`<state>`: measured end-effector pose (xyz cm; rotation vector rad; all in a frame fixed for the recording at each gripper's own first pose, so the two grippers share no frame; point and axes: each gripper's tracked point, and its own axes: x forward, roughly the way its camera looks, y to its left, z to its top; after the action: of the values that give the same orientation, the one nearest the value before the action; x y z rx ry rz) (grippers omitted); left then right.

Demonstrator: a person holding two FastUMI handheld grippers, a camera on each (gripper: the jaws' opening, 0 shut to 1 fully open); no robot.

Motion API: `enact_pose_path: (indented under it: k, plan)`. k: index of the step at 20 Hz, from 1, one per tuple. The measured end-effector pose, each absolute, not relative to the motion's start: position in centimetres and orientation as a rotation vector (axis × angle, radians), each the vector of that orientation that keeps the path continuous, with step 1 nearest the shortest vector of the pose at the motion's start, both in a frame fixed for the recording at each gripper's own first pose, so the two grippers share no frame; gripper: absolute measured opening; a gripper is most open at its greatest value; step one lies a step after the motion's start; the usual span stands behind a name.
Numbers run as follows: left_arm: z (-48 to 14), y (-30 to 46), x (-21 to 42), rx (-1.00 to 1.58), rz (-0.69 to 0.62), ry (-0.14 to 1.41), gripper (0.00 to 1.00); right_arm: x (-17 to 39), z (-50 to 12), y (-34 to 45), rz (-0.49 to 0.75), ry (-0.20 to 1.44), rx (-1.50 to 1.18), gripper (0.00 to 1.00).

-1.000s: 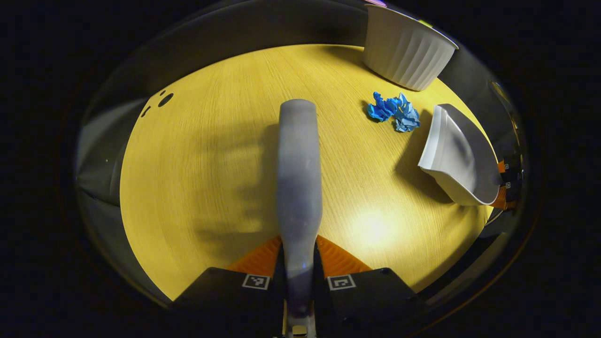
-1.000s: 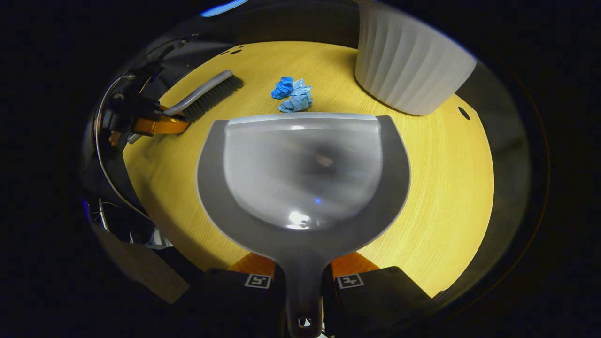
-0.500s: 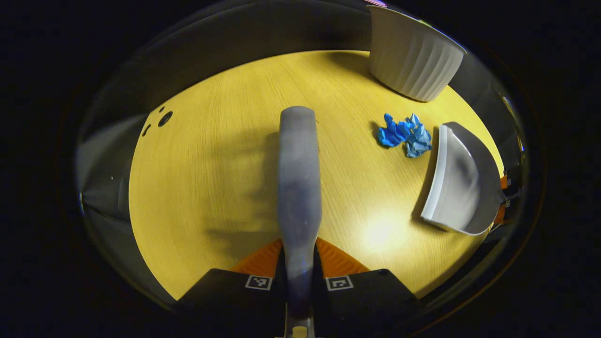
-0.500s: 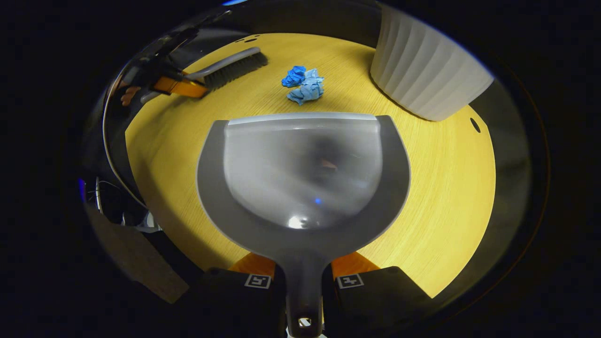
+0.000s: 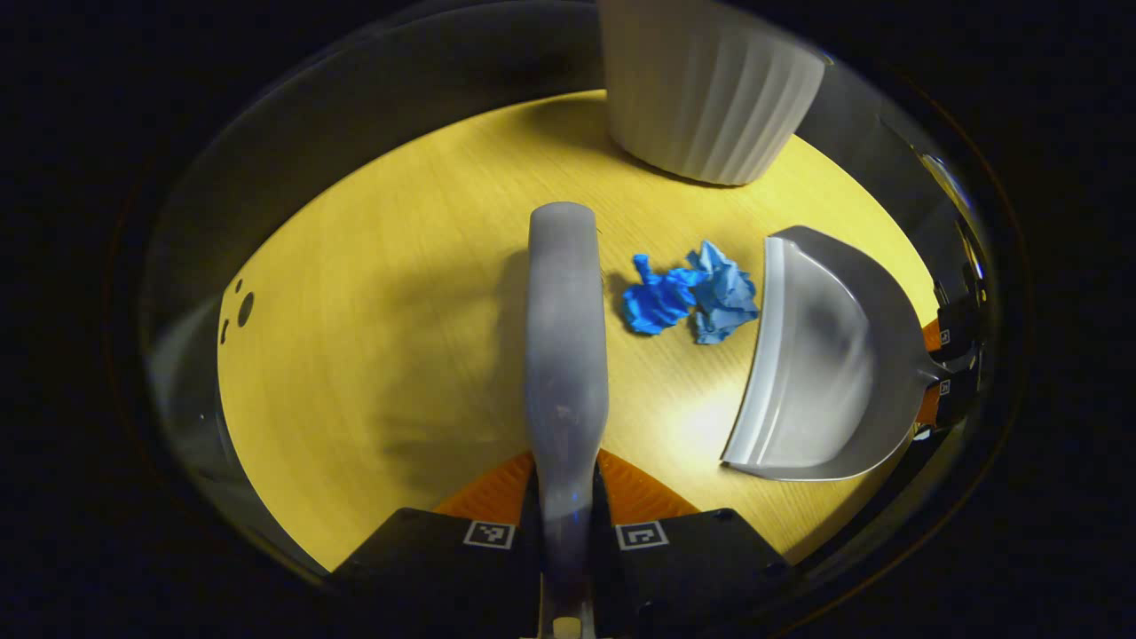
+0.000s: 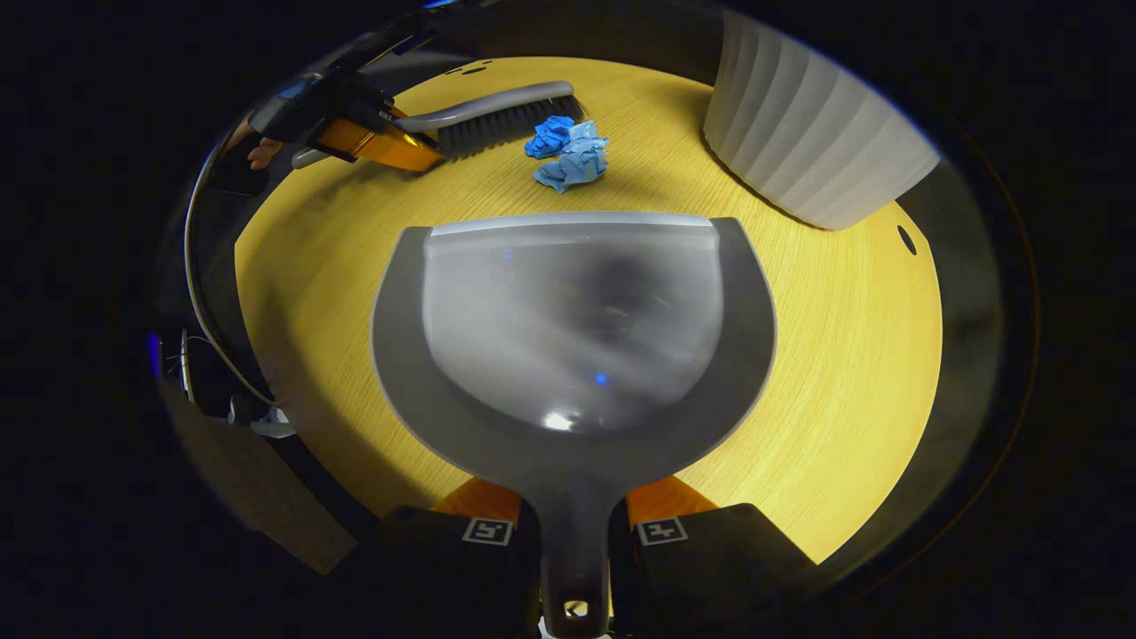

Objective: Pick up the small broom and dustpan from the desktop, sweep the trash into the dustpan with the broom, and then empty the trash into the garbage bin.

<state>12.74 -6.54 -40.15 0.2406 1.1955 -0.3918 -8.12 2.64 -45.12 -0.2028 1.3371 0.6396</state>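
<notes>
1. The left gripper (image 5: pixel 565 524) clamps both fingers on the smooth grey handle of the broom (image 5: pixel 564 355); in the right gripper view its dark bristles sit just beside the trash (image 6: pixel 568 151).
2. The right gripper (image 6: pixel 574 532) pinches the narrow handle of the dustpan (image 6: pixel 572 337), a glossy, rounded grey scoop with a straight lip.
3. The trash is two crumpled blue paper wads lying between broom and dustpan lip on the table (image 5: pixel 373 337), which has a yellow wood grain.
4. The bin (image 5: pixel 706 89), white and ribbed, stands behind the trash.
</notes>
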Motion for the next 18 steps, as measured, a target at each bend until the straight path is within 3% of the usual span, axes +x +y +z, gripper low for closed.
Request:
enact_pose_path:
  k: [3, 4, 5, 6, 15, 18]
  plan:
    - [-40.0, -8.6, 12.6, 0.256, -0.468, 1.19, 0.27, -7.7, -45.1, 2.7, 0.641, 1.337, -0.195, 0.36]
    - [-39.9, -9.2, 12.5, 0.257, -0.495, 1.191, 0.24, -7.8, -45.2, 2.6, 0.64, 1.336, -0.195, 0.41]
    - [-39.8, -9.9, 12.3, 0.258, -0.523, 1.19, 0.24, -7.7, -45.3, 2.5, 0.641, 1.335, -0.195, 0.36]
    - [-39.6, -10.7, 12.1, 0.26, -0.551, 1.19, 0.29, -7.7, -45.2, 2.5, 0.641, 1.336, -0.194, 0.36]
    - [-37.0, -15.4, 8.4, 0.19, -0.767, 1.204, 0.27, -7.9, -45.4, 2.2, 0.64, 1.318, -0.182, 0.36]
    - [-35.9, -14.7, 7.7, 0.164, -0.76, 1.193, 0.27, -8.4, -44.8, 1.6, 0.62, 1.301, -0.155, 0.36]
